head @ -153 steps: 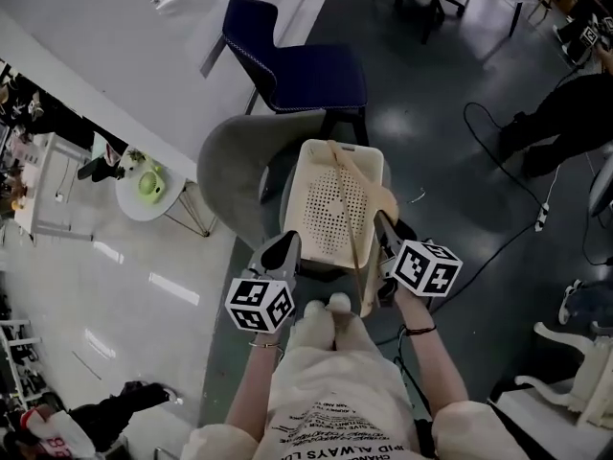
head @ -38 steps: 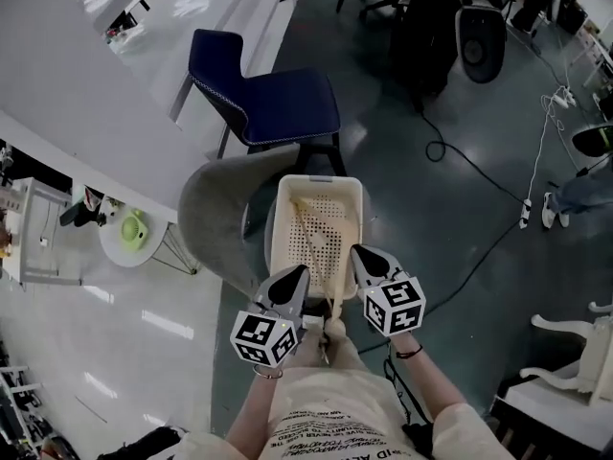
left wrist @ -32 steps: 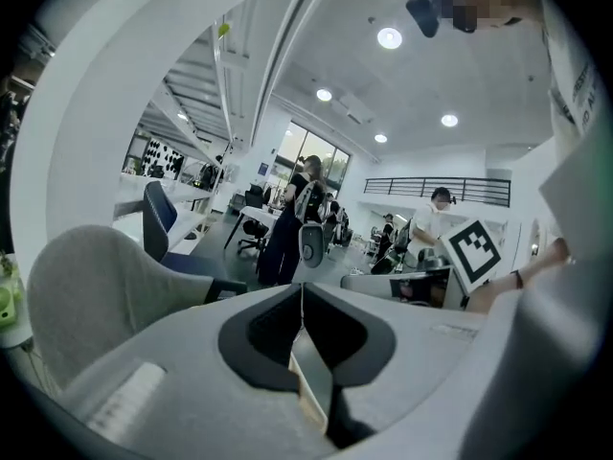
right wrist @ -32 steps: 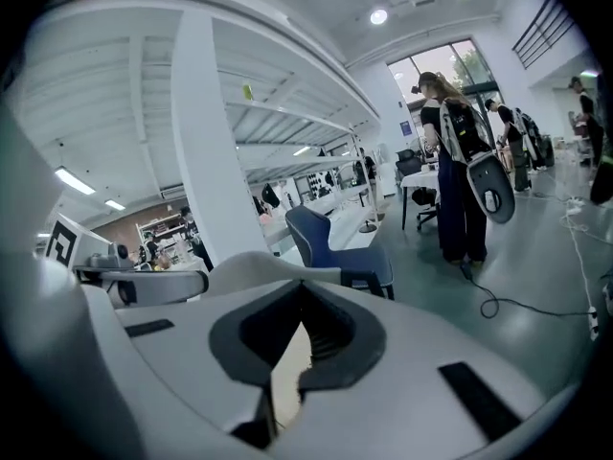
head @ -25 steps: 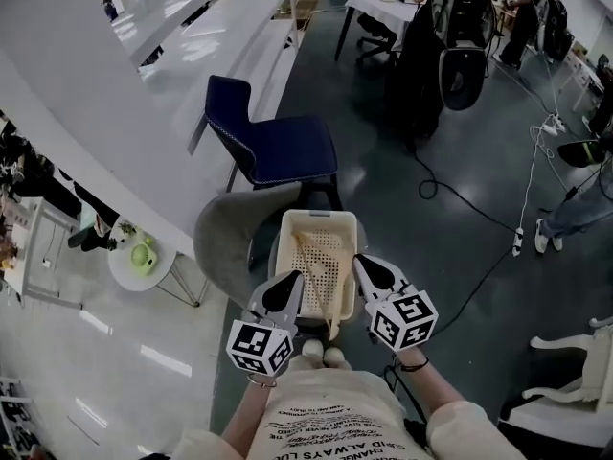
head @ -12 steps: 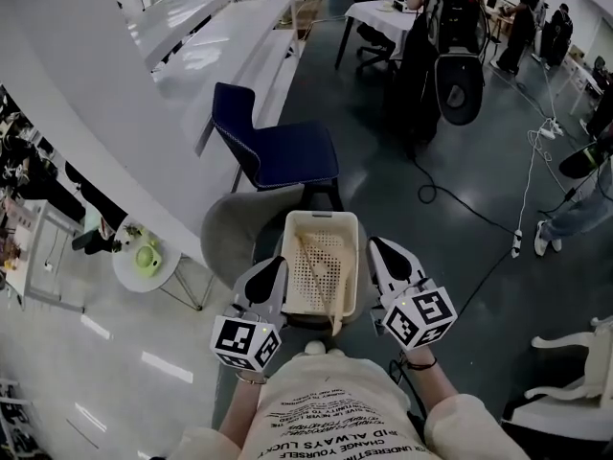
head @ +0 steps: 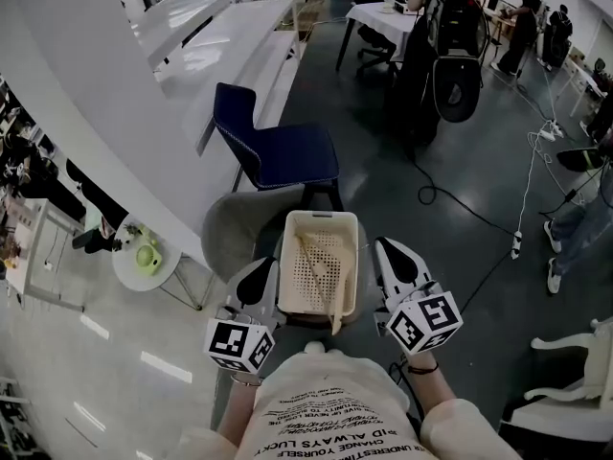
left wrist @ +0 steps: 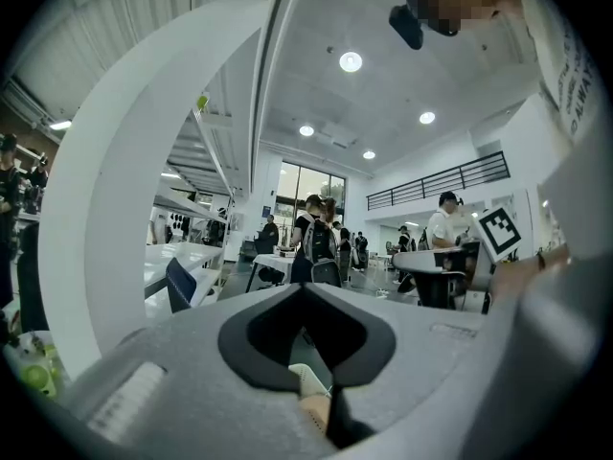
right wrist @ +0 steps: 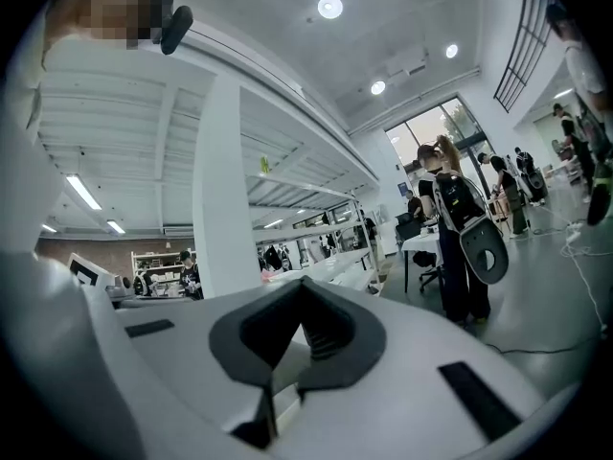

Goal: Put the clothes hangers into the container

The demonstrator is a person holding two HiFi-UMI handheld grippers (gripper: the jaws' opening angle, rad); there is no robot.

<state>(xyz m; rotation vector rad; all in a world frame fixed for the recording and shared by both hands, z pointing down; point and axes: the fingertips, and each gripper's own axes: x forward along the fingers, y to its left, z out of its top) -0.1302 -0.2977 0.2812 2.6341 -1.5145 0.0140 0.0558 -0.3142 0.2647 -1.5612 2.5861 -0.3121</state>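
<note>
Open office floor, dark and glossy. A grey chair (head: 235,238) carries the cream perforated container (head: 283,266), with a blue chair (head: 283,147) right behind it and long white counters (head: 220,36) running off to the upper left. A small round side table (head: 129,268) with a green object (head: 147,255) stands well left of the grey chair. Black cables (head: 469,214) trail across the floor on the right, and a white table (head: 383,12) with dark office chairs sits further back. The right gripper view shows a person with a backpack (right wrist: 452,204) standing in the aisle. The wooden hangers (head: 314,260) lie inside the container, slanting across its holed bottom. One end pokes out over the near rim toward the person's pale shoe tips (head: 314,349). The left gripper (head: 261,274) is just beside the container's left wall and the right gripper (head: 391,255) just beside its right wall. Both are level with its near half and neither touches it or the hangers. Left gripper jaws are closed tip to tip with nothing held (left wrist: 305,290). A cream bit shows low in the gap; can't tell if it is the basket or a hanger. Right gripper jaws are also closed and empty (right wrist: 302,286). Each gripper's cube has black-and-white square markers (head: 237,345) (head: 424,322). The shirt print (head: 316,429) reads upside down, "CHANGE YOURSELF" and "ALWAYS LOOK" legible, the rest too small.
</note>
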